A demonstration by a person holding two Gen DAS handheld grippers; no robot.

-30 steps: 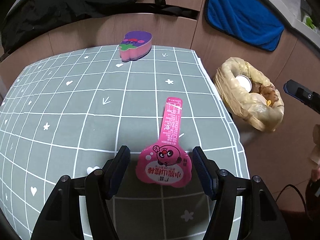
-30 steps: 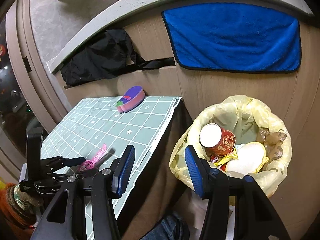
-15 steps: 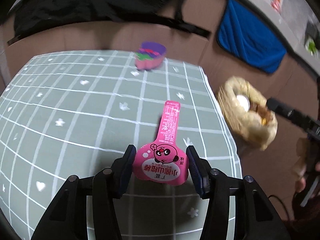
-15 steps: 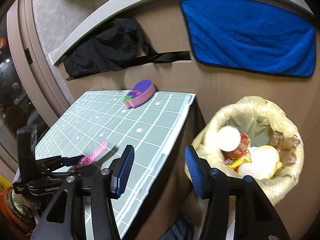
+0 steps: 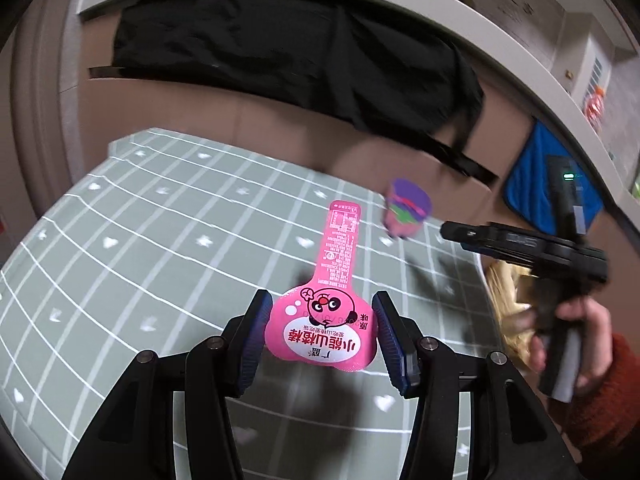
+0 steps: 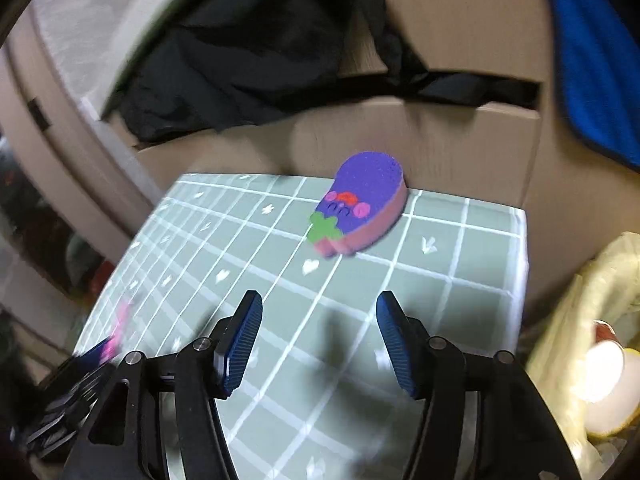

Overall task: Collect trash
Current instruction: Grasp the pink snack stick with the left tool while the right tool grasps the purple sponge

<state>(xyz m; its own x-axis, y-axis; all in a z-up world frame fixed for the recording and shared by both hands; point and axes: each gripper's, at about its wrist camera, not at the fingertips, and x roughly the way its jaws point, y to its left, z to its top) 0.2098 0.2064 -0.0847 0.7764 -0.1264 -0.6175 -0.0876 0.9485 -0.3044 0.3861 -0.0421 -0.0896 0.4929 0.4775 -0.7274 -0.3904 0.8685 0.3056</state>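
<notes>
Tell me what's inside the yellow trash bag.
In the yellow trash bag only a white-rimmed paper cup shows, with something pale below it. The rest is blurred and cut off by the frame edge.

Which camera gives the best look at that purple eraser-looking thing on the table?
The right wrist view: the purple block lies sharp and whole ahead of the empty, opening right gripper. The left wrist view shows it small and blurred beyond the pink wrapper.
</notes>
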